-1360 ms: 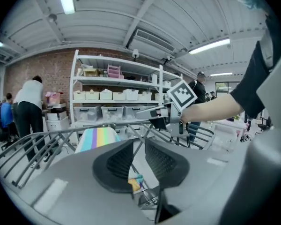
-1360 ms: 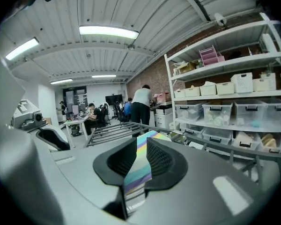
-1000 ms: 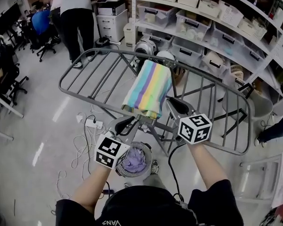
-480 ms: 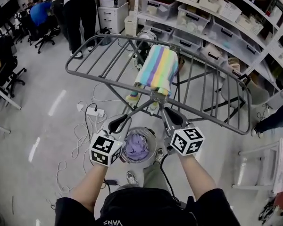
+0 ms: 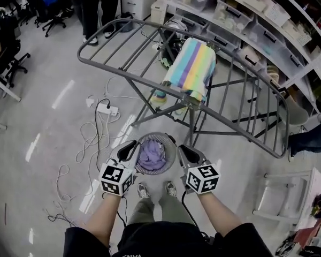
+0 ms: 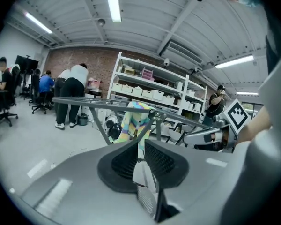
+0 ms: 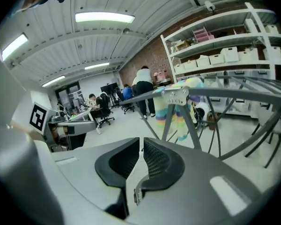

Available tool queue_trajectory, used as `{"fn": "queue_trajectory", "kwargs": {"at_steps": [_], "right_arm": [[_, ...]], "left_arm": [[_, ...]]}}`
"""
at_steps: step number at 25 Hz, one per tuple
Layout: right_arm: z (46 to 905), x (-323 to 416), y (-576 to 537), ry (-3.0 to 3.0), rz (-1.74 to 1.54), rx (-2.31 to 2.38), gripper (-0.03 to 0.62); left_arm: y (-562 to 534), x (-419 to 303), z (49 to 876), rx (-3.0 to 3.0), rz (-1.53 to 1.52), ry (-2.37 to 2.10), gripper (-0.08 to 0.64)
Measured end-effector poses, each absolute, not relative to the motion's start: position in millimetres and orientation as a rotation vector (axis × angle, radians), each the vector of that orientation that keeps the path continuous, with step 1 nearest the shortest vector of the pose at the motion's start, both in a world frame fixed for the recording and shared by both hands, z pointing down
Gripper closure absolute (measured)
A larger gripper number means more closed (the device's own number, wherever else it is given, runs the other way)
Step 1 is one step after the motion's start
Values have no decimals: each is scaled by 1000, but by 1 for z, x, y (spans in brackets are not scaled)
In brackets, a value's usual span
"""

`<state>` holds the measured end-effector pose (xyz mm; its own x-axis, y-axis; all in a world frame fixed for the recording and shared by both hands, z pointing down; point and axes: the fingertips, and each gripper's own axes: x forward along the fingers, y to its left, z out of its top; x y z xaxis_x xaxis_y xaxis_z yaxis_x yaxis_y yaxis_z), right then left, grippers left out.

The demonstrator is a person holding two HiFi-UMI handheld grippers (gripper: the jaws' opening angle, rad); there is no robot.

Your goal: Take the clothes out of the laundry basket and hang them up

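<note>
Power strip (image 5: 108, 110) and loose cables lie on the floor to my far left, well clear of my feet. I should not step that way when I bend.

Left tool (image 5: 127, 151): jaws a narrow slit apart and empty, with only floor and a rack leg showing through the gap. It hovers just over the left rim of the laundry basket (image 5: 155, 135).

The basket stands on the floor between the two tools, just ahead of my shoes. A lavender heap of clothes (image 5: 151, 157) fills it. I cannot tell how many pieces are in it.

Right tool (image 5: 185, 153): jaws closing, almost together, nothing between them. It sits over the basket's right rim.

Beyond and to the right, the drying rack (image 7: 225, 93) carries one striped towel (image 5: 192, 67) draped over its near middle bars. The bars to the left of the towel look free.

My reading is that the next step is the pick from the basket. To do it well:
- Spread both tools wide before going down, since neither gap would admit cloth as it stands.
- Come in from above, inside the rim, and pinch a top fold or edge, not the whole wad.
- Lift straight up until the piece hangs free of the rim, and watch for a second garment dragging along.
- Take a second corner with the other tool so the cloth opens flat.
- Aim for the free bars, clear of the towel.
</note>
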<state>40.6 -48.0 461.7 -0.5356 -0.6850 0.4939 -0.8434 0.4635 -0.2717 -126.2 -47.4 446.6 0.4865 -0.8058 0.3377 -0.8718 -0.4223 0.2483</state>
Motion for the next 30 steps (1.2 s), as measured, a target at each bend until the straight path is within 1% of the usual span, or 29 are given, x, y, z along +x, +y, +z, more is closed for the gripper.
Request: {"fn": "queue_trajectory", "kwargs": {"at_steps": [6,12,18,25,27,30], "right_arm": [[534,22,-34,-2331,763,1125,560],[613,20,-18,-2245,814,940,558],[701,7,-12,-2174,784,767,557],[820,-8,-12,-2091,730,623,551],[855,-7,-11,-2062,716,592,544],[907,-5,-15,-2022,675,553,509]], "left_arm": [[-33,-132,509,2238,267,-1426,514],[-2,-139,574,2081,291,-1488,514],[13,-144,641,2000,289,-1530,514],[15,-152,738,1917,241,-1567,514],[18,-149,769,1910,250,-1550,514],[18,-145,814,1916,246,-1517,512]]}}
